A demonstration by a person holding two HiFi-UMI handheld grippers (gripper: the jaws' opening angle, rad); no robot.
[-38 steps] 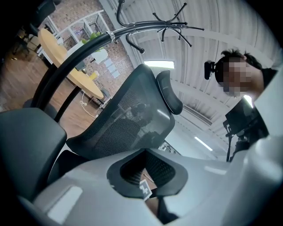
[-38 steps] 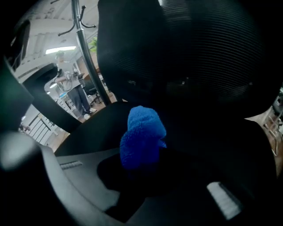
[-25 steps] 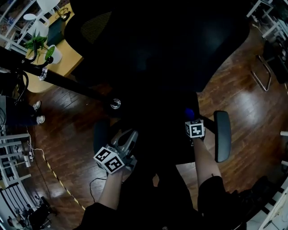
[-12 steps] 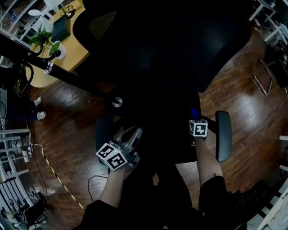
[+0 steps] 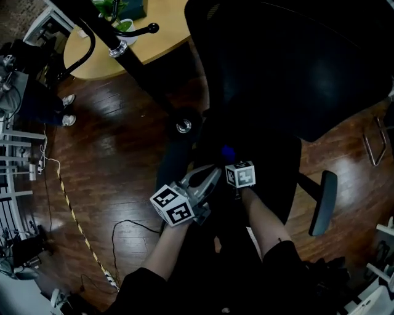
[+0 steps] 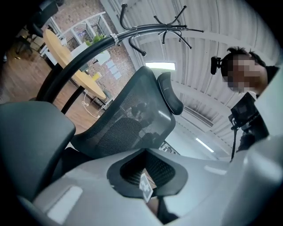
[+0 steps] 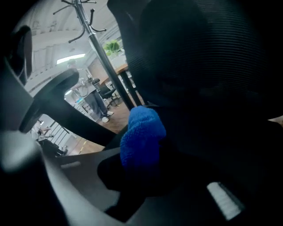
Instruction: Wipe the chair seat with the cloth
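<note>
Cloth (image 7: 142, 134) in right tool (image 7: 140, 171): clear close-up, speck fr overhead.

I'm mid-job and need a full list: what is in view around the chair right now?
chair: one, black, centre and right
cloth: one, blue, in the right gripper, over the seat
coat stand: one, black, left of the chair
table: one, light wood, round, top
plant: one, green, on the table
cable: one, black, on the floor, left
floor: dark wood
bystander: one, dark trousers, far left
left gripper: grey, shut, empty, near the seat's left side
right gripper: shut on the cloth
</note>
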